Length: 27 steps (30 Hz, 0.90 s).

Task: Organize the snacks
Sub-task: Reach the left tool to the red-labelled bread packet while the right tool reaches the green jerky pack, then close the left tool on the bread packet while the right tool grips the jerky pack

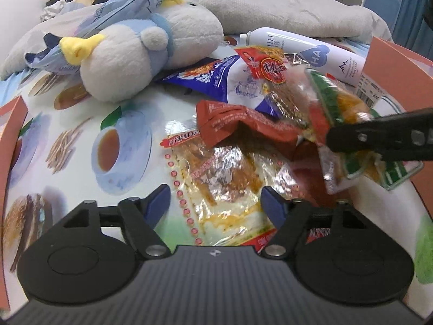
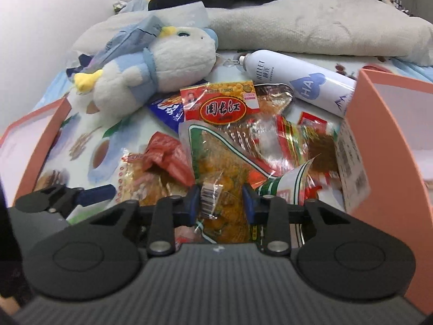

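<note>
The right gripper [image 2: 221, 199] is closed on the near edge of a green-trimmed snack packet [image 2: 216, 168], which is held lifted above the snack pile [image 1: 243, 124] on the bed [image 1: 81, 124], just beside the orange box [image 2: 379, 135]. Only slippery film is pinched, so the packet may slide free or drag neighbouring packets along. The left gripper [image 1: 215, 203] is held wide over a clear snack bag [image 1: 216, 173], gripping nothing. A collision between both grippers is possible in this crowded spot.
</note>
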Tool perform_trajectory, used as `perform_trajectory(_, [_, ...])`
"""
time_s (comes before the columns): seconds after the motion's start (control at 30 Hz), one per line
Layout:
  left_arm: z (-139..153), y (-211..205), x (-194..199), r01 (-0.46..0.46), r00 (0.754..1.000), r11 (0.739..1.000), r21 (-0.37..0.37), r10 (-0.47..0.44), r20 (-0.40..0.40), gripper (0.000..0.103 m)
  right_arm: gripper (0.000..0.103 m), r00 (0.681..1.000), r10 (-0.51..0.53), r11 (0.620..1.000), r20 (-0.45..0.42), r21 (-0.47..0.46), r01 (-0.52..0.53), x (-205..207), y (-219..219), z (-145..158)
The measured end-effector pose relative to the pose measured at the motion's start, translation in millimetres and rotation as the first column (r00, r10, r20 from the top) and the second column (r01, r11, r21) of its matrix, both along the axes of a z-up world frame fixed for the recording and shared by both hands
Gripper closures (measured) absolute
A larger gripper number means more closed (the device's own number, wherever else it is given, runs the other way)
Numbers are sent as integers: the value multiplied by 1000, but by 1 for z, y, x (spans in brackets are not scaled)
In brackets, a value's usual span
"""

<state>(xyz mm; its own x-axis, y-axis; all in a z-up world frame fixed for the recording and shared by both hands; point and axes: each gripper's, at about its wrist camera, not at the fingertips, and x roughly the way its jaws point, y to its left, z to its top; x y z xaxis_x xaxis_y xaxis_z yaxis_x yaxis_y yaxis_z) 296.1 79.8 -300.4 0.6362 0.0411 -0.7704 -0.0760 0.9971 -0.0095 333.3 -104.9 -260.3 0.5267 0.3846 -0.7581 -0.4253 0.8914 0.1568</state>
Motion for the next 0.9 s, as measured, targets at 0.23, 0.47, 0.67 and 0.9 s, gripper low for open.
perform_trajectory(0.23, [14,7,-38,-17,1000,991,-135,15,-18,38,67,1000,5,1000,-12,0,-5,-37,-17,-1])
perform_trajectory(0.47, [18,44,-82,-188,982,849,-494,171,-81,36,67,1000,-4,1000,-19,-9,4,-50,-21,-12])
perform_trajectory(0.67, [2,61,-85,-296,954,627,-721,236,-187,36,67,1000,-9,1000,-17,0,9,-50,-23,-12])
perform_trajectory(0.9, [-12,69,-71,-361,927,474,-803,274,-256,36,67,1000,-26,1000,7,11,26,-44,-22,-13])
